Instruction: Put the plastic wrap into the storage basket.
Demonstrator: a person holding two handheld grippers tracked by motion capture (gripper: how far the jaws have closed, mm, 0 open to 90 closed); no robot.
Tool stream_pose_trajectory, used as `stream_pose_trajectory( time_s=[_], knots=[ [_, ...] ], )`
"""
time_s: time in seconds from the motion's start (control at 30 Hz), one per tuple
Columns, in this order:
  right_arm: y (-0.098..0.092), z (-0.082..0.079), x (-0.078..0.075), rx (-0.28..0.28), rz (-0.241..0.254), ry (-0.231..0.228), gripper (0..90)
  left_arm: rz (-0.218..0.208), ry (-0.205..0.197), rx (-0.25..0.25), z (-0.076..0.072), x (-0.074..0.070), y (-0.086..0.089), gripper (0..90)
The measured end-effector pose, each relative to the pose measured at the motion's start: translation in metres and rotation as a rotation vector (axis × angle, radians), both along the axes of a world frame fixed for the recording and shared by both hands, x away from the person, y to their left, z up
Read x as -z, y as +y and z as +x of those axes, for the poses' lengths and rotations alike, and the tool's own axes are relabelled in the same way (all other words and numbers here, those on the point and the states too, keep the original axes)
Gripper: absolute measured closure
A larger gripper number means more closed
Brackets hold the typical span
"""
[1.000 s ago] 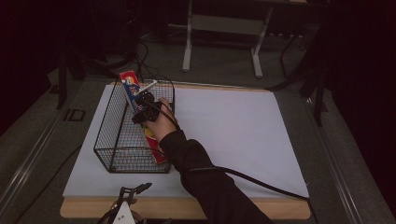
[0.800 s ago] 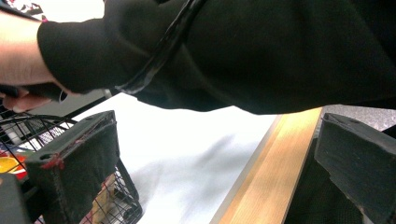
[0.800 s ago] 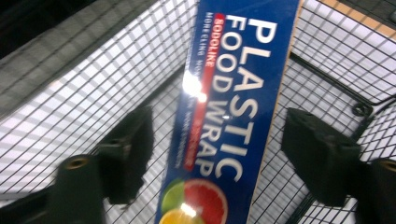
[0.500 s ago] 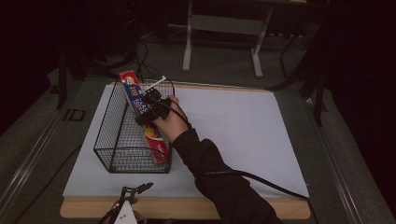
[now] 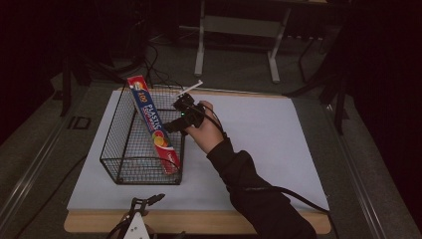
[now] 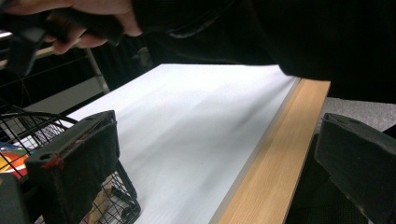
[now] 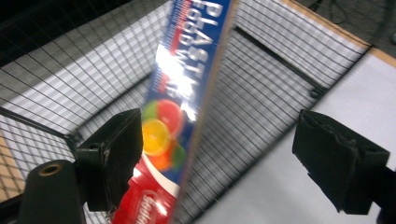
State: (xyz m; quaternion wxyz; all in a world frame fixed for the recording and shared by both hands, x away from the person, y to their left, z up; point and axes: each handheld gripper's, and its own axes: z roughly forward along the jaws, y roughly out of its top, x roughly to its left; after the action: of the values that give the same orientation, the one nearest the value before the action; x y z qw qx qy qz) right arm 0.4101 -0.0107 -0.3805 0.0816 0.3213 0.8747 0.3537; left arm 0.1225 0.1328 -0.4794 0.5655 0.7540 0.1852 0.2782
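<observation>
The light, stiff wrap box (image 5: pixel 152 124) leaning in the basket (image 5: pixel 124 172) is best gripped mid-length across its narrow sides; the right claw (image 5: pixel 171 125) has just been opened wide, nothing held.

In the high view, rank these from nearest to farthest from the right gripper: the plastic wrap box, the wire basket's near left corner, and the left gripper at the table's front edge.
Measured from the right gripper:
1. Long blue and red plastic wrap box, just to its left, leaning in the black wire basket.
2. The basket's near left corner, down and left.
3. Left gripper, at the table's front edge.
</observation>
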Motion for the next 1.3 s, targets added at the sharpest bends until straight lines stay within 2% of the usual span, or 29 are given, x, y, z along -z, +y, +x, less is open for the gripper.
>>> stream_pose_trajectory(
  time_s=[0.03, 0.2, 0.37, 0.43, 0.5, 0.73, 0.97, 1.07, 1.3],
  knots=[
    [-0.01, 0.0, -0.001, 0.011, 0.003, -0.005, 16.2, 0.004, 0.003, 0.001, 0.001, 0.0, -0.001, 0.4],
    [-0.034, -0.001, -0.001, 0.025, -0.002, -0.015, 16.2, 0.005, 0.005, 0.002, 0.002, 0.001, -0.002, 0.4],
    [-0.05, -0.003, -0.001, 0.033, -0.005, -0.018, 16.2, 0.009, 0.004, 0.005, 0.003, 0.001, -0.002, 0.4],
    [-0.062, -0.003, 0.001, 0.045, 0.012, -0.012, 16.2, 0.009, 0.005, 0.004, 0.003, 0.001, -0.002, 0.4],
    [-0.066, -0.003, 0.002, 0.048, 0.018, -0.007, 16.1, 0.009, 0.005, 0.005, 0.003, 0.001, -0.002, 0.4],
    [-0.09, -0.009, 0.016, 0.065, 0.016, -0.002, 15.8, 0.012, 0.005, 0.005, 0.004, 0.001, -0.003, 0.4],
    [-0.106, -0.012, 0.026, 0.071, 0.013, 0.004, 15.2, 0.012, 0.005, 0.002, 0.004, 0.001, -0.003, 0.4],
    [-0.118, -0.019, 0.033, 0.072, 0.029, -0.002, 14.2, 0.015, 0.005, 0.003, 0.004, 0.001, -0.003, 0.4],
    [-0.134, -0.027, 0.047, 0.074, 0.014, 0.006, 14.3, 0.017, 0.007, 0.003, 0.004, 0.001, -0.003, 0.4]
  ],
)
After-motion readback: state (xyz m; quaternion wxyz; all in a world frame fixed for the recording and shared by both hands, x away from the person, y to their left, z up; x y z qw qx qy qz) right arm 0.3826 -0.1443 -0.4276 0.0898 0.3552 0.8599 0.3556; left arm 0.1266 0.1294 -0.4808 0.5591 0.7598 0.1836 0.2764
